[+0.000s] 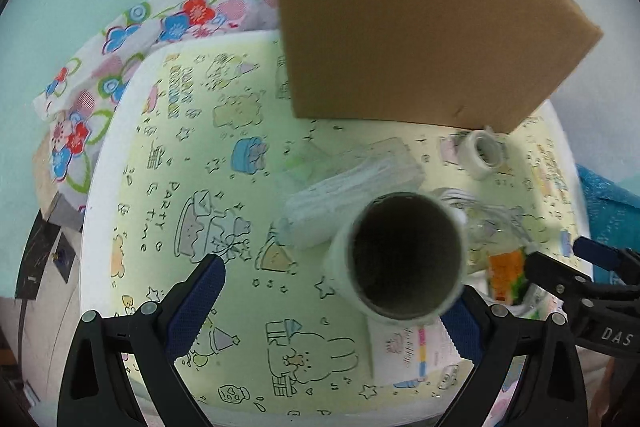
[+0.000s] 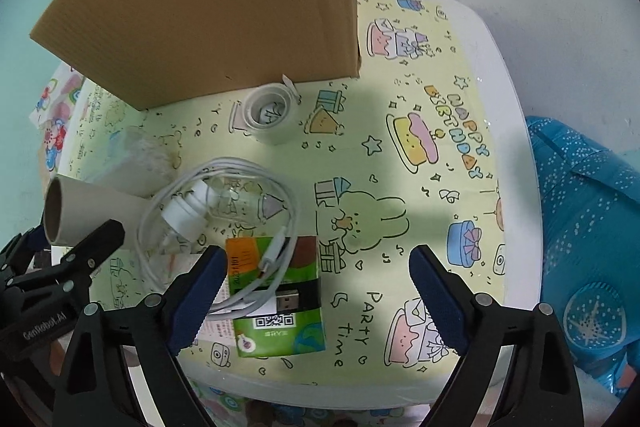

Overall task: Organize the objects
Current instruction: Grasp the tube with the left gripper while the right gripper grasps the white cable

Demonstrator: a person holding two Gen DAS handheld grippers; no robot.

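Observation:
A cardboard tube (image 1: 404, 259) stands tilted against my left gripper's right finger (image 1: 460, 323); it also shows in the right wrist view (image 2: 80, 207). My left gripper (image 1: 332, 303) is open wide, its left finger apart from the tube. My right gripper (image 2: 316, 291) is open and empty above a green carton (image 2: 276, 291). A white cable (image 2: 224, 211) coils over a clear bottle (image 2: 224, 203) and the carton. A tape roll (image 2: 268, 115) lies by the cardboard box (image 2: 224, 3). A white tissue pack (image 1: 352, 187) lies behind the tube.
The table (image 2: 496, 75) carries a yellow birthday-print cover. A floral cloth (image 1: 120, 67) lies at the far left edge. A blue dotted bag (image 2: 584, 227) sits right of the table. A printed card (image 1: 412, 347) lies under the tube.

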